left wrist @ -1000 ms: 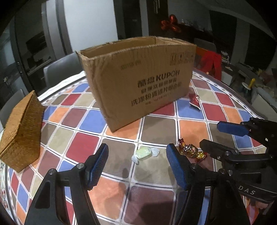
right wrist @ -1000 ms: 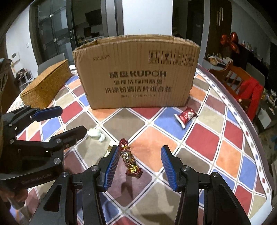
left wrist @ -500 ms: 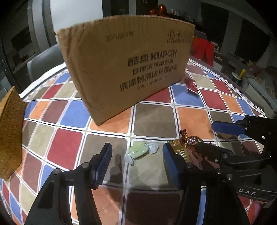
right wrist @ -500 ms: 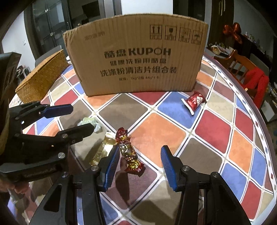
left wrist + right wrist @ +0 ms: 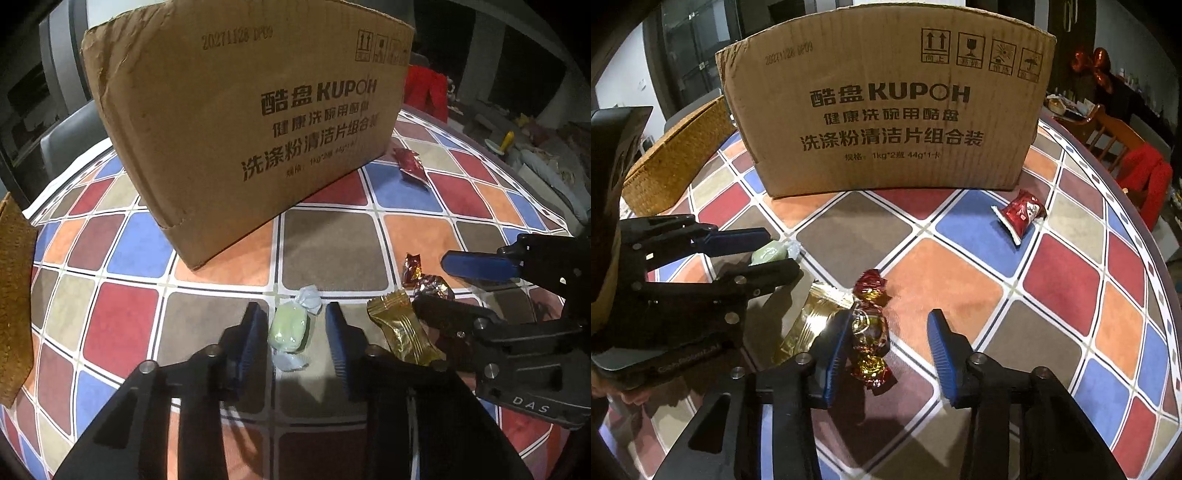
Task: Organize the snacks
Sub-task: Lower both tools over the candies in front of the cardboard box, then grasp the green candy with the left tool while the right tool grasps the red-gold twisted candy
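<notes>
On the checkered bench [image 5: 122, 321], the left gripper [image 5: 297, 334] straddled a green candy [image 5: 288, 330], jaws apart; the right gripper [image 5: 886, 339] stood open around a red candy [image 5: 870, 332].

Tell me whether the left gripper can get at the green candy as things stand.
Probably yes: the left gripper already has its open jaws on either side of the green candy, with nothing between them. The gold packet lies just outside the right finger.
</notes>
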A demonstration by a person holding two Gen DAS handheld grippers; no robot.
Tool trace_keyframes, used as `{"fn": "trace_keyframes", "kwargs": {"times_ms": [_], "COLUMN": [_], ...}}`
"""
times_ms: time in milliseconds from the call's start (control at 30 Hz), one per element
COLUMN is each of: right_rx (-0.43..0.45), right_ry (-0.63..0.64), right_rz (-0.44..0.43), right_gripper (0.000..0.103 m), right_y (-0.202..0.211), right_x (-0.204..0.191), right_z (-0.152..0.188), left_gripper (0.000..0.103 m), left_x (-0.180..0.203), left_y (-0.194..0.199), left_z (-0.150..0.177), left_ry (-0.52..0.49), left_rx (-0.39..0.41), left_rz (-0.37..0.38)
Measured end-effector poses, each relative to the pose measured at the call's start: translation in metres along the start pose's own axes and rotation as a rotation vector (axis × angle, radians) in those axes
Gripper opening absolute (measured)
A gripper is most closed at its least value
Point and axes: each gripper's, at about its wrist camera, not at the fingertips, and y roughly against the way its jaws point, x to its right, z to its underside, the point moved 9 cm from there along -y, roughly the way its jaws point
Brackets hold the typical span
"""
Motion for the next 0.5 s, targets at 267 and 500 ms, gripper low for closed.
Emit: {"fn": "trace_keyframes", "kwargs": {"times_ms": [267,500], "right_rx": [0.012,0.017], "right_ry": [0.005,0.006], "right_rz": [-0.007,-0.017], "right_gripper": [0.02,0.02], "right_y": [-0.0008,0.0018], "right_x": [0.0002,0.0001], "right_z": [-0.0032,-0.0041], "left_gripper": [0.019,0.019], "left_x": [0.0009,-0.0036], "left_y": [0.0018,0.0048], "left_z": [0.0016,0.0035], "left_ry": [0.018,0.062], "left_rx": [0.012,0.009], "left_rz": [-0.013,-0.049]}}
